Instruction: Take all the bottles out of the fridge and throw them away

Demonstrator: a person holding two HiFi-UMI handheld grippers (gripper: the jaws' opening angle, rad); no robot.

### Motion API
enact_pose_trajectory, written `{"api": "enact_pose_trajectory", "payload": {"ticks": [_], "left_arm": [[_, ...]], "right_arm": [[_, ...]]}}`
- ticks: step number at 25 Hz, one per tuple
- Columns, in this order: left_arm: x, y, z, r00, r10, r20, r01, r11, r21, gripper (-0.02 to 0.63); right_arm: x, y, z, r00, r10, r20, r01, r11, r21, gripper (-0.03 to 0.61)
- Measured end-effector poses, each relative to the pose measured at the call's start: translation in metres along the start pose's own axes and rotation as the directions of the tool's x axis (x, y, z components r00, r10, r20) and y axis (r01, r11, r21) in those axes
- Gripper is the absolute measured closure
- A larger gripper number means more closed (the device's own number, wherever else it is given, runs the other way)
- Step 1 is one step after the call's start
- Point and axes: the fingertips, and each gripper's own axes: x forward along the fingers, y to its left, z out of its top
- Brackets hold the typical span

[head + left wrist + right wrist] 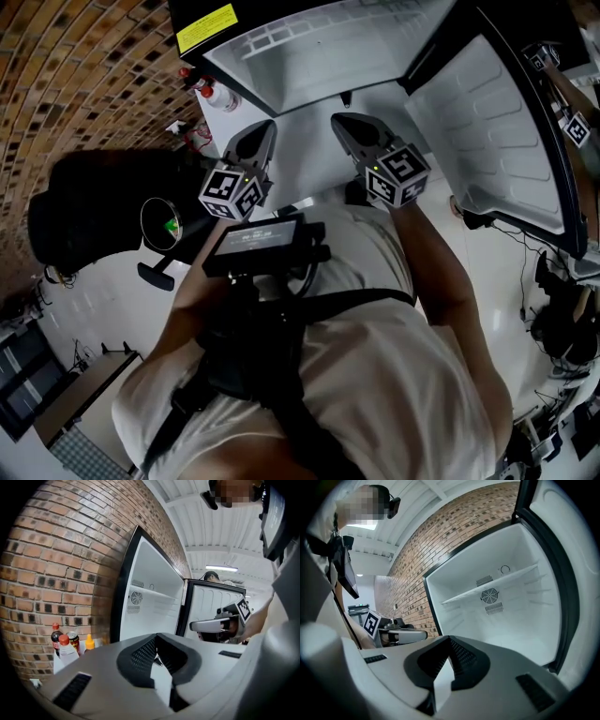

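White floor (487, 300): fridge (319, 56), box (56, 664) of bottles (65, 648) beside.

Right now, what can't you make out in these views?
Fridge bottom: right gripper view, the body of the right gripper covers it; any bottle there is unseen.
Bottles by the brick wall: left gripper view, too small for labels, lower parts hidden by the left gripper.
Dark mass: head view, too dark to identify.
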Motion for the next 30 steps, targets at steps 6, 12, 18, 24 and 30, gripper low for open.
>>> {"api": "enact_pose_trajectory", "payload": {"ticks": [6,12,18,24,30], "left_arm": [[0.008,-0.005,0.007,1.000,-0.004,0.011,0.003,1.000,0.024,0.615],[0.010,-0.008,0.007,1.000,-0.005,0.010,0.004,1.000,0.028,0.615],[0.010,-0.013,0.006,1.000,-0.014,0.008,0.014,0.999,0.032,0.615],[0.005,-0.017,0.003,1.000,-0.013,0.007,0.013,0.999,0.038,0.615],[0.001,-0.022,0.004,1.000,-0.018,0.005,0.018,0.999,0.039,0.615]], "right_arm": [[0.005,0.001,0.013,0.998,0.051,0.033,-0.050,0.998,-0.045,0.591],[0.002,0.008,0.020,0.995,0.085,0.053,-0.082,0.995,-0.062,0.592],[-0.002,0.009,0.018,0.995,0.081,0.053,-0.077,0.994,-0.075,0.592],[-0.005,0.015,0.016,0.995,0.083,0.063,-0.078,0.994,-0.072,0.592],[-0.008,0.020,0.019,0.994,0.091,0.056,-0.086,0.993,-0.083,0.592]]}}
